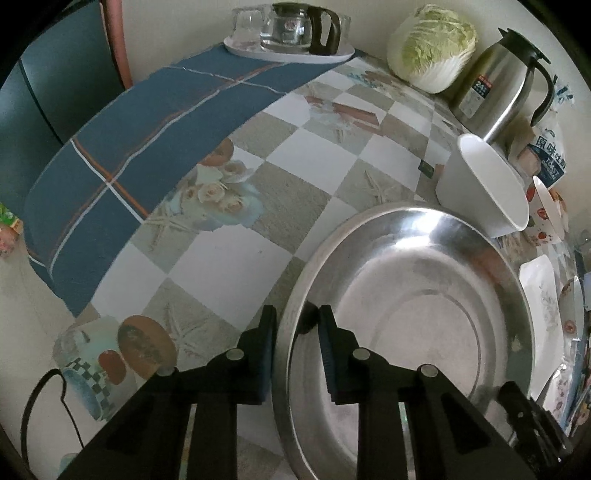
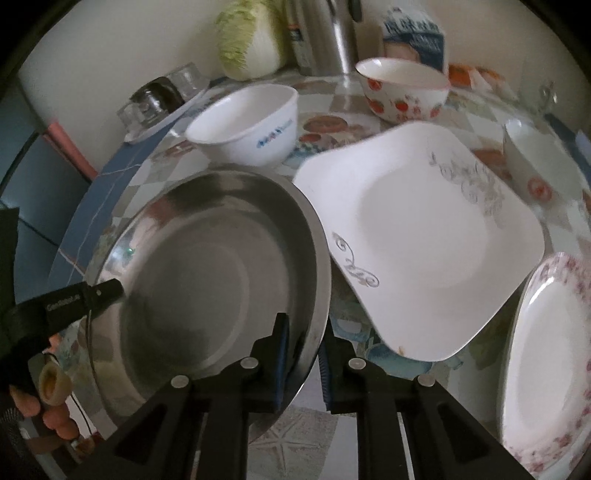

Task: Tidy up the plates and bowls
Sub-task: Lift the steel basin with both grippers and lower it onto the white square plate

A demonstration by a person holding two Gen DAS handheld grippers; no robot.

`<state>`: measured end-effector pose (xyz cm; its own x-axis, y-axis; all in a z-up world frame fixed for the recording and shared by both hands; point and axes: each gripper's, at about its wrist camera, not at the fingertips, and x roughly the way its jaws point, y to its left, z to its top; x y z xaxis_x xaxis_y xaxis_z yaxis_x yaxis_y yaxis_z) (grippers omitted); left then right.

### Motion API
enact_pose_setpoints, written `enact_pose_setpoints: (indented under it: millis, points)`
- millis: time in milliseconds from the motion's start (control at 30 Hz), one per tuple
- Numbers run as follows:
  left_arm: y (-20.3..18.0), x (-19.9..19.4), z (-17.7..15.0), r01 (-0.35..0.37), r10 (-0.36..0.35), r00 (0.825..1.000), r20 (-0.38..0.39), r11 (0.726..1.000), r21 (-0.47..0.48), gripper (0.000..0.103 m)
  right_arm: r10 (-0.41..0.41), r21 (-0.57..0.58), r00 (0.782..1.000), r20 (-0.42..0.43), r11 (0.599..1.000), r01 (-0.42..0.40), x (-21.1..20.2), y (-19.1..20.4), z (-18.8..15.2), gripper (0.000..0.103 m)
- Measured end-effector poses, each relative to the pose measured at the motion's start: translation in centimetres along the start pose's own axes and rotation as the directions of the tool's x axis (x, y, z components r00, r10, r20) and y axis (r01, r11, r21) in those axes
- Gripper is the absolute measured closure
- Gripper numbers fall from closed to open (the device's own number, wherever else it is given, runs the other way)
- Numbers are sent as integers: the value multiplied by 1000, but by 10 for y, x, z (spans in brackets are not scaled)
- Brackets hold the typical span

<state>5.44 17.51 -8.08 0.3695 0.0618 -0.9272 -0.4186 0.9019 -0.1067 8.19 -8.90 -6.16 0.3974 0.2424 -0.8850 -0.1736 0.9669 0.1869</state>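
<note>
A wide steel basin [image 1: 406, 295] [image 2: 203, 258] sits on the checked tablecloth. My left gripper [image 1: 297, 325] straddles its left rim, one finger outside and one inside, and is shut on it; in the right wrist view the left gripper [image 2: 103, 291] shows at that rim. My right gripper [image 2: 303, 332] is shut on the basin's right rim. Beside the basin lie a square white plate [image 2: 424, 240] and a round floral-rimmed plate [image 2: 546, 350]. Behind stand a white bowl [image 2: 243, 125] [image 1: 480, 184] and a red-patterned bowl [image 2: 402, 92].
At the table's back stand a cabbage [image 1: 432, 44], a steel thermos jug [image 1: 495, 85], a bread bag [image 1: 550, 155] and a glass kettle [image 1: 291, 29] on a tray. A blue cloth [image 1: 147, 140] covers the left edge. A small white dish [image 2: 539, 162] sits far right.
</note>
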Motion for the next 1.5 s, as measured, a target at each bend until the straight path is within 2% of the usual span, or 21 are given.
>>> enact_pose_setpoints:
  millis: [300, 500, 700, 833, 1033, 1133, 1300, 1500]
  points:
    - [5, -16, -2, -2, 3, 999, 36, 1000, -24, 80, 29, -32, 999, 42, 999, -28, -18, 3, -3, 86]
    - [3, -33, -4, 5, -3, 996, 91, 1000, -26, 80, 39, -58, 996, 82, 998, -34, -31, 6, -2, 86]
    - [-11, -53, -6, 3, -5, 986, 169, 1000, 13, 80, 42, -80, 990, 136, 996, -32, -47, 5, 1, 86]
    - [-29, -63, -8, -16, 3, 979, 205, 998, 65, 80, 39, -80, 985, 170, 996, -26, -59, -2, 2, 86]
    - [-60, -72, -9, -43, 12, 975, 220, 990, 137, 80, 22, -63, 979, 202, 998, -10, -69, -22, 4, 86]
    - [-76, -75, -8, -33, -4, 976, 218, 985, 168, 80, -13, -51, 974, 227, 998, 26, -75, -32, 5, 85]
    - [-101, -77, -2, 12, -51, 979, 195, 981, 193, 80, -8, -10, 967, 256, 1000, 11, -85, -58, 9, 85]
    - [-146, -78, 0, 11, -68, 977, 203, 963, 271, 80, -50, 40, 956, 289, 998, 40, -95, -87, 10, 85]
